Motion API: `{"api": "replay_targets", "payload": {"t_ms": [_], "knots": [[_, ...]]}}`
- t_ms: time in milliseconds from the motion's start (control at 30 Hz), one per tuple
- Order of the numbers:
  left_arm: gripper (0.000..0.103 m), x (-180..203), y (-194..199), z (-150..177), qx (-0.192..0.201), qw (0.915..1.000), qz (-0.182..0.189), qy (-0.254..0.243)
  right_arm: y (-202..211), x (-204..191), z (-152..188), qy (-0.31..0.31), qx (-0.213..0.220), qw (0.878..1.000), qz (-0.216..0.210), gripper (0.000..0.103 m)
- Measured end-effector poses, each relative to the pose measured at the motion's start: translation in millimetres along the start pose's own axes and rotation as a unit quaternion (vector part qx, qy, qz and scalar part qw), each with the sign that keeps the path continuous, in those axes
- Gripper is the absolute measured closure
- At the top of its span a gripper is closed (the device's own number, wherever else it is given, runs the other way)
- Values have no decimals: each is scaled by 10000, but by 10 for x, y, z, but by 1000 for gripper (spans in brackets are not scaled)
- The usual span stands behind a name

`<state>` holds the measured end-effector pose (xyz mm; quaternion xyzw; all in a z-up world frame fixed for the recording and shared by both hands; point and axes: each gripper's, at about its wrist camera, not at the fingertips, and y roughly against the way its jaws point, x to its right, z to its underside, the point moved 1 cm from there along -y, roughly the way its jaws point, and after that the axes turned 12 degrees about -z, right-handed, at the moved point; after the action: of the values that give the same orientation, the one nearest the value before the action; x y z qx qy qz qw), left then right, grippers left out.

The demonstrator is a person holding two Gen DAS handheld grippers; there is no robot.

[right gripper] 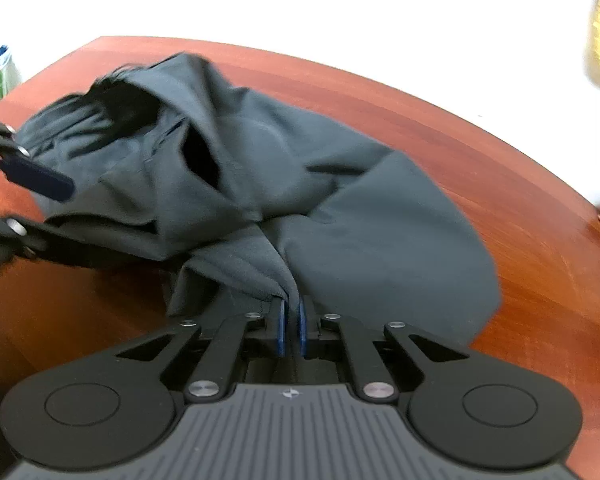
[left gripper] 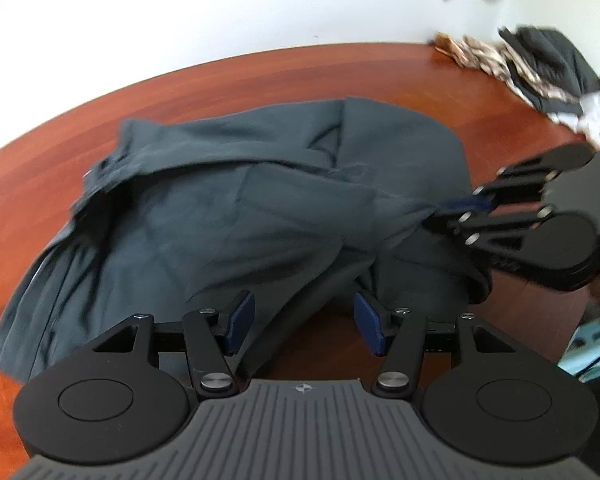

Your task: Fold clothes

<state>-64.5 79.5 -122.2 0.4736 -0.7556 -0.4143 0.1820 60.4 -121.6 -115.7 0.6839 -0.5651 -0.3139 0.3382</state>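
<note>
Your right gripper point(right gripper: 291, 322) pinches the dark garment's point(right gripper: 260, 184) edge; your left gripper point(left gripper: 305, 322) hovers released above it.

Each black two-finger tool, the left tool point(left gripper: 304, 322) and the right tool point(right gripper: 291, 330), has a grey ribbed body with a small compass-like emblem at its front edge. On either side sit round black housings with a circular recess, from which flat black link arms run forward on silver pivot screws. The fingers point(left gripper: 242, 318) carry dark blue textured pads.
</note>
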Motion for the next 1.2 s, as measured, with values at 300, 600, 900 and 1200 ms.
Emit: {"api": "replay_targets", "payload": {"t_ms": [300,600,900,1200], "knots": [[95,148,-308,-161,136,9987,-490,8,435,462,196,-887,481,9933,563,97],[99,-550,-141,-244,366,9758,-1022,1899,860,1126,623,-1898,725,9695,1369,97],[99,-1272,-40,-18,236,9400,-2043,2723,1158,1749,981,-2168,491,9506,2169,97],[99,-1341,34,422,-247,9251,-2201,3084,1152,2079,1128,-2200,98,9468,2348,97]]}}
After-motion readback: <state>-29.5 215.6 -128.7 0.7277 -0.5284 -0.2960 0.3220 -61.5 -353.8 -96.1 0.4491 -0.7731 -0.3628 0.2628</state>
